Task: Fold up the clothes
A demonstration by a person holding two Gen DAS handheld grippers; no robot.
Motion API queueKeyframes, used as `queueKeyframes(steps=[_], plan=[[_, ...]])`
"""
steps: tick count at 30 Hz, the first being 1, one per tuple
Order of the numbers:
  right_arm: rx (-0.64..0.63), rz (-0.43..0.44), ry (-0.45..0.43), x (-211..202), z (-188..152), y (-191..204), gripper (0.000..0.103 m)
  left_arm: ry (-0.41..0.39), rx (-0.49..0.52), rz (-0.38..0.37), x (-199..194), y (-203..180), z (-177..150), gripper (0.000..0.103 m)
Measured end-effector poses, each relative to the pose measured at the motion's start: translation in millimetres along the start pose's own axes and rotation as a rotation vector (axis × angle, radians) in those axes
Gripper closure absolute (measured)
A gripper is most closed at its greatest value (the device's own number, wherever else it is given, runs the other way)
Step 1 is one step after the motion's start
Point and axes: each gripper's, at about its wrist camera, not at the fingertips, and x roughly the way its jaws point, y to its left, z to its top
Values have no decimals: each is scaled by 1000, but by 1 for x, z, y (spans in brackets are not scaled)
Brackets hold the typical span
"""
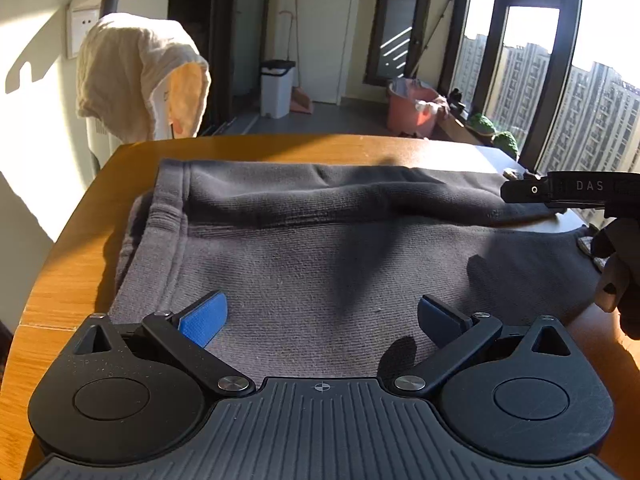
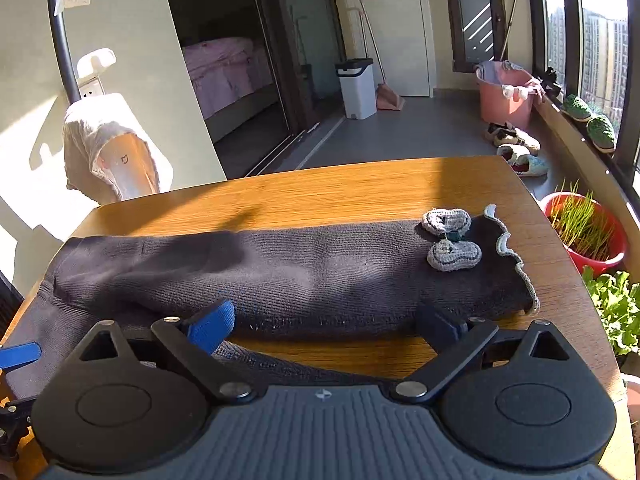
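Observation:
A dark grey knitted garment (image 1: 304, 248) lies spread across the wooden table (image 1: 76, 248), with one part folded over along its far side. My left gripper (image 1: 320, 320) hovers over its near half, open, blue pads wide apart and nothing between them. In the right wrist view the same garment (image 2: 304, 272) shows a scalloped collar and a grey crocheted bow (image 2: 452, 240) at its right end. My right gripper (image 2: 328, 324) stands open at the garment's near folded edge, with its pads clear of the cloth. The right gripper's body (image 1: 568, 190) also shows at the right edge of the left wrist view.
A cream towel (image 1: 136, 80) hangs over an appliance beyond the table's far left corner. On the floor stand a white bin (image 2: 358, 88) and a pink bucket (image 2: 506, 94). A red pot of grass (image 2: 584, 232) sits right of the table, below the windows.

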Motion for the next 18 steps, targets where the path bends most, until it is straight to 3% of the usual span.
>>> queueKeyframes(steps=[3, 7, 12, 16, 18], plan=[[-53, -108, -11, 6, 1, -7, 1, 0, -1, 0, 0, 0, 0, 0], [28, -118, -61, -25, -3, -22, 0, 1, -2, 22, 5, -6, 4, 0], [16, -109, -68, -97, -42, -11, 0, -28, -67, 111, -21, -14, 0, 0], [37, -150, -44, -122, -83, 5, 0, -29, -34, 179, -49, -32, -16, 0], [30, -142, -13, -121, -96, 13, 0, 3, -35, 167, -55, -40, -29, 0]])
